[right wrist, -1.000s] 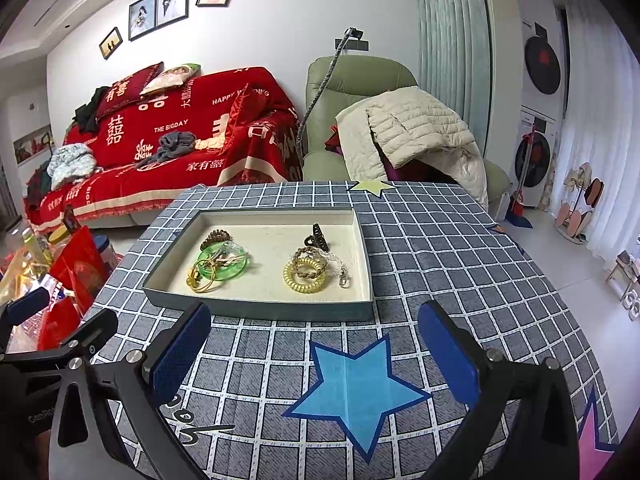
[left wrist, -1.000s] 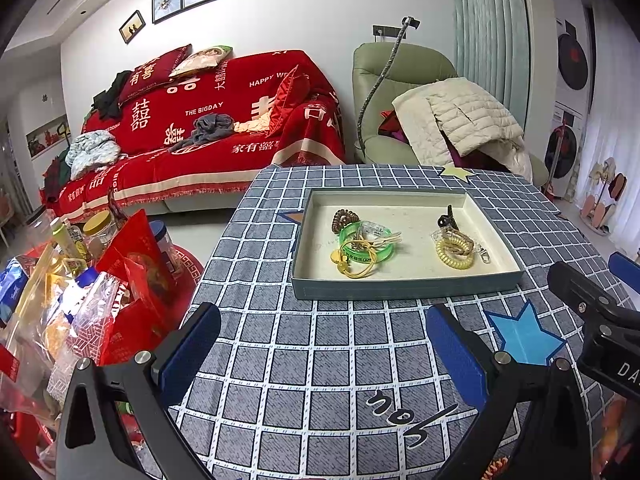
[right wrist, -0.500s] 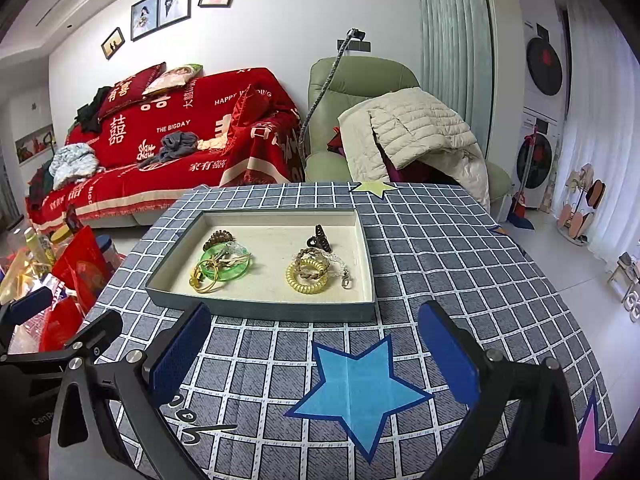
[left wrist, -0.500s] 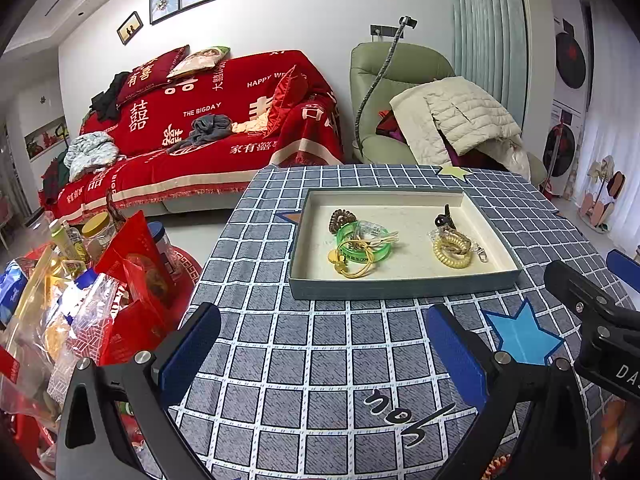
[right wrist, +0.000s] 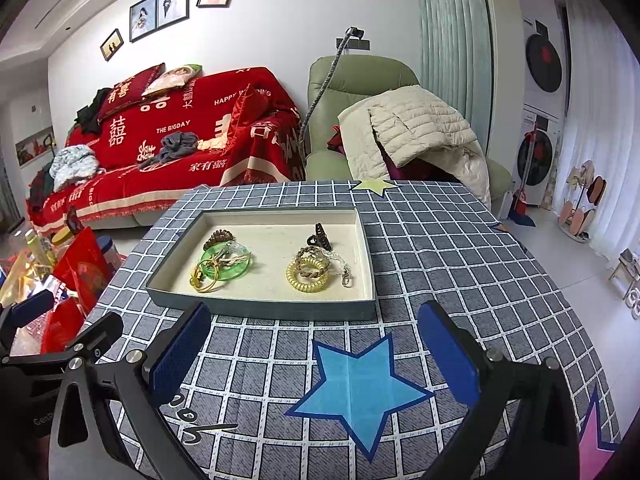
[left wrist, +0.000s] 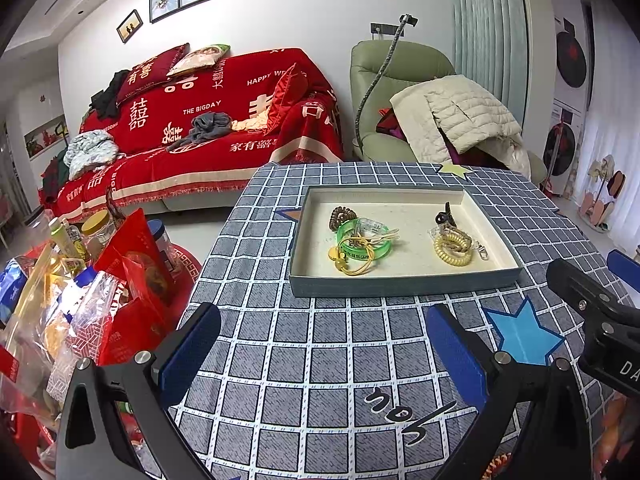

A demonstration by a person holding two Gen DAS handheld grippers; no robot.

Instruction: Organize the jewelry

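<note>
Over the last second almost nothing has changed: left gripper [left wrist: 320,354] and right gripper [right wrist: 316,354] stay spread apart and empty near the table's front edge, all jewelry [right wrist: 224,264] inside the tray [right wrist: 260,307], fitting start or finish alike

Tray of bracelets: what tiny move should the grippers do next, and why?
Probably ease the right gripper forward toward the tray. Both grippers are open and empty, short of it, and the yellow coil band lies on its near right side.
</note>
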